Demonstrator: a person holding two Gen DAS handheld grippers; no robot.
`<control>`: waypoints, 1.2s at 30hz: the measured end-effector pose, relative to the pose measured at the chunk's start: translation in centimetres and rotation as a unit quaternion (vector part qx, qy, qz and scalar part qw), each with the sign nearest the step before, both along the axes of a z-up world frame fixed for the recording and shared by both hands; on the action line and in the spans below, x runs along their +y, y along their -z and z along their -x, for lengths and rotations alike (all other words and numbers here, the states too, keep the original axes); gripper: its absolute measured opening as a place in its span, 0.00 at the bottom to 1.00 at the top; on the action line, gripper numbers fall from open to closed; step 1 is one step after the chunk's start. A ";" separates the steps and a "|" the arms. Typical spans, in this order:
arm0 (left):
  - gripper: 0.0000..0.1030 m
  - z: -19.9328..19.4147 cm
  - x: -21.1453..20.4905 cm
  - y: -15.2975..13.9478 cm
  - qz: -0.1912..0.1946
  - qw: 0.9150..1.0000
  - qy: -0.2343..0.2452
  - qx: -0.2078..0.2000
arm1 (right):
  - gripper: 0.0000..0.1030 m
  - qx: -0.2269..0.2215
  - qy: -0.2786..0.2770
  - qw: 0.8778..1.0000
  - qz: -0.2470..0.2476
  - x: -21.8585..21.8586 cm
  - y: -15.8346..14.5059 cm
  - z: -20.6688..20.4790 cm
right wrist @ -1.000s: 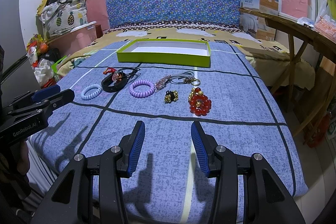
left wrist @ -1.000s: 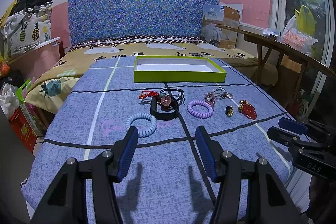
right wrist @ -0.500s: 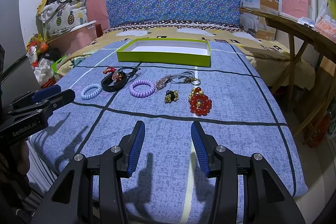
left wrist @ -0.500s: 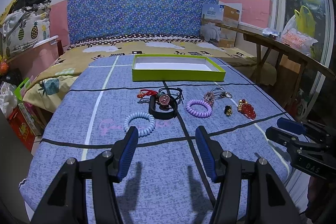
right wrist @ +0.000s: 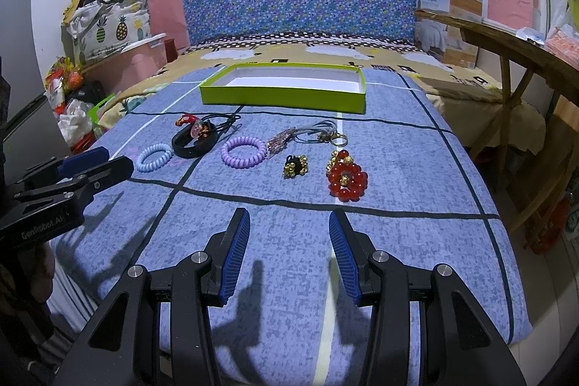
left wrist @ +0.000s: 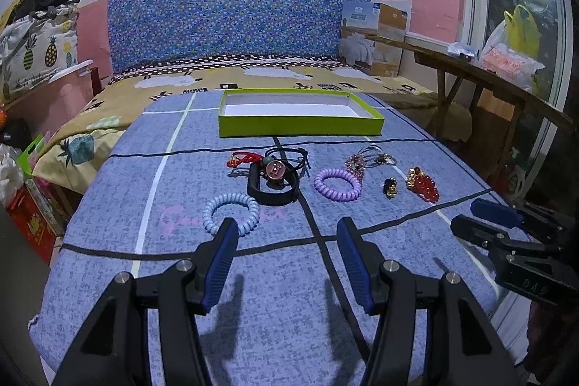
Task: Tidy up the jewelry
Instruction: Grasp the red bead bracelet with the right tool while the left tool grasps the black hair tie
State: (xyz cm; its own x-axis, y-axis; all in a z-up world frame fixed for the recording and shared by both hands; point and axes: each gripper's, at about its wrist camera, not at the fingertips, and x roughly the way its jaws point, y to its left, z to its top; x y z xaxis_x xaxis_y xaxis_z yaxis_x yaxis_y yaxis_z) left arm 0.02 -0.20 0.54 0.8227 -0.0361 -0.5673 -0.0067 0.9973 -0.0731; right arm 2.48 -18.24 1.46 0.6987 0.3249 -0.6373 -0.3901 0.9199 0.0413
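Observation:
A row of jewelry lies on the blue cloth: a pale blue coil band (left wrist: pixel 231 213) (right wrist: pixel 155 157), a black watch (left wrist: pixel 274 181) (right wrist: pixel 194 140), a purple coil band (left wrist: pixel 337 184) (right wrist: pixel 243 151), a small gold-and-black piece (left wrist: pixel 389 187) (right wrist: pixel 295 166) and a red bead bracelet (left wrist: pixel 422 185) (right wrist: pixel 346 180). Behind them stands an empty lime-green tray (left wrist: pixel 300 125) (right wrist: pixel 282 95). My left gripper (left wrist: pixel 286 234) hovers open just short of the pale blue band. My right gripper (right wrist: pixel 289 225) hovers open in front of the red bracelet. Both hold nothing.
A keyring with cords (right wrist: pixel 320 135) lies behind the purple band. A red charm (left wrist: pixel 240 160) sits by the watch. A wooden table (right wrist: pixel 506 38) stands to the right, a cardboard box (left wrist: pixel 376 38) and bags (right wrist: pixel 108 17) at the back. The bed edge drops off at left and right.
The left gripper has drifted slightly, shifting its view a little to the right and closer. The right gripper and all the jewelry stay where they were.

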 end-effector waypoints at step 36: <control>0.52 -14.4 -0.2 0.7 -0.036 0.993 0.076 0.083 | 0.45 0.099 0.024 0.995 0.013 -1.6 2.5 -10.5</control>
State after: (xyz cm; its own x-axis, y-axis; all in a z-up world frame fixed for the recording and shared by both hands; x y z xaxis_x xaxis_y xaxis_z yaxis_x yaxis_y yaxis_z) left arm 14.42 -0.37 -0.13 0.7062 -0.1076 -0.6998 0.1389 0.9902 -0.0121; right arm 13.02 -19.86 -1.06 0.5731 0.2754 -0.7719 -0.3327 0.9389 0.0880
